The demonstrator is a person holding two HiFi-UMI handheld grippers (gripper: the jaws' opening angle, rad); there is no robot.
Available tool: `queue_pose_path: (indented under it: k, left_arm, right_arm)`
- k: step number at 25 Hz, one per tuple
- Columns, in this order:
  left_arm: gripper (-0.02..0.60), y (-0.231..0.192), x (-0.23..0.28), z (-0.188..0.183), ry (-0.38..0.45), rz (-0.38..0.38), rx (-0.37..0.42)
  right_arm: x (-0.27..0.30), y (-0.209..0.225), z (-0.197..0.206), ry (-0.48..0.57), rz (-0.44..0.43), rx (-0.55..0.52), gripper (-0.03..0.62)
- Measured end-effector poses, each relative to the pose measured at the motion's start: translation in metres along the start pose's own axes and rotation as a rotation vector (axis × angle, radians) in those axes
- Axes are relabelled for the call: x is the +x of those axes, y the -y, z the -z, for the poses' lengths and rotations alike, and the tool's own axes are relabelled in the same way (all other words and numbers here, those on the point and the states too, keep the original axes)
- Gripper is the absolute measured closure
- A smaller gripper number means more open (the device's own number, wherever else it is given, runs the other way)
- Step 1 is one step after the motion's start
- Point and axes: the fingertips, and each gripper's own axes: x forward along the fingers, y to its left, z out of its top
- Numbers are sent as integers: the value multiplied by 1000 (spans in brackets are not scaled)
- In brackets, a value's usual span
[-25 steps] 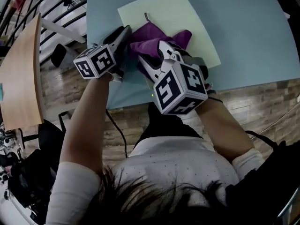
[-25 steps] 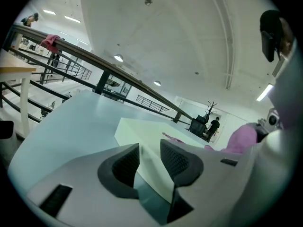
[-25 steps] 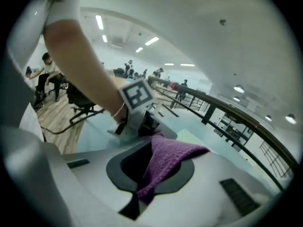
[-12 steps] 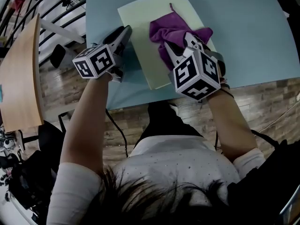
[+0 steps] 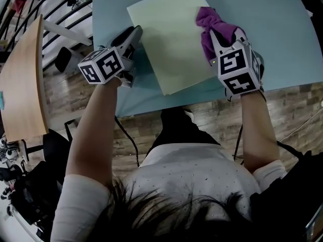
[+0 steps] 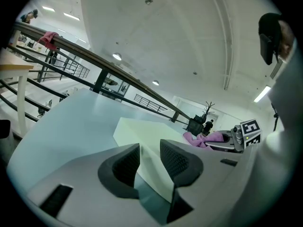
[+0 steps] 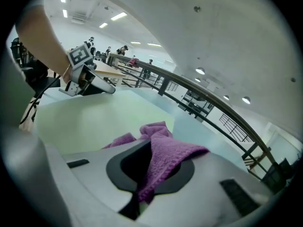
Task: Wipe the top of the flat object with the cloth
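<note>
Though its marker cube [image 5: 236,67] hid much of the right gripper [image 5: 214,37] in the head view, a crumpled purple cloth [image 5: 208,21] lay on the far right edge of the pale green sheet [image 5: 169,34]. From the left gripper view, the left gripper [image 6: 149,157] stood released at the sheet's left edge, the sheet showing through the gap. From the right gripper view, the jaws were clenched on the cloth, its fold hiding their tips.

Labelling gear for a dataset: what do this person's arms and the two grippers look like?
The left hand-held gripper and the right hand-held gripper each have a light grey body, dark ribbed pads and a cube of black-and-white square markers. A black cable trails from the left one. The person wears a white dotted top with short sleeves.
</note>
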Motion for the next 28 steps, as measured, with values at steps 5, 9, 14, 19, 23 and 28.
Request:
queue_pose_path:
  k: [5,9,14,19,23,28]
  left_arm:
    - [448,0,0,2,-1,1,-9]
    - [451,1,-2,-2,13,-7,9]
    - [453,3,-3,0,-4,14,-12]
    - [459,7,-4,0,-28,52,-33]
    - [459,3,0,0,-51,84,-59]
    - [459,2,0,3,-79,105,-90]
  right_arm:
    - [-4,28,14,-34,118,20,577]
    - [-16,45,3,-47,145,32,577]
    - [-64,17,-103,272,-54,165,577]
    - [-108,-38,-173,444,-225,136,577]
    - [-80,-110,-150,287,-354,176,577]
    - [-41,-184,-96,36,-501,110,577]
